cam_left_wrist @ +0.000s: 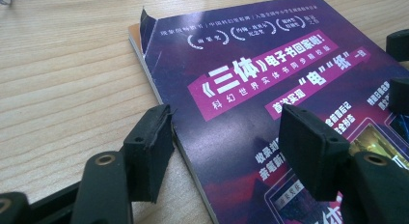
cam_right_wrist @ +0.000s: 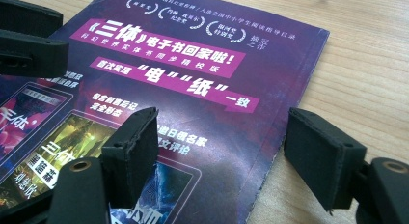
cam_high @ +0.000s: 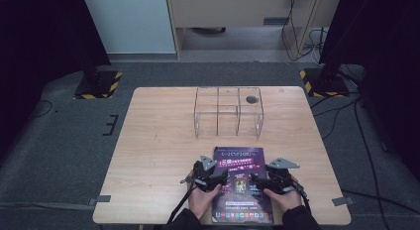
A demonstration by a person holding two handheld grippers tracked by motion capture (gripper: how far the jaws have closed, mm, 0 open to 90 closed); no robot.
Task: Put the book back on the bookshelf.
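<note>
Thin glossy book (cam_high: 241,183) flat on worktop (cam_high: 158,141), floppy, slippery. Left tongs (cam_left_wrist: 226,134), right tongs (cam_right_wrist: 222,142) apart, straddling side edges; grip there.

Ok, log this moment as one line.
left gripper: open, astride book left edge | right gripper: open, astride right edge | book flat on table

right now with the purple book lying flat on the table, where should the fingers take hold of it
The purple book lies flat on the table, so there is nothing to pinch from above. Best bet is probably its two long side edges, one gripper from each side. The left gripper and right gripper each already straddle an edge with open fingers. The curled far corner hints the cover is soft.
</note>
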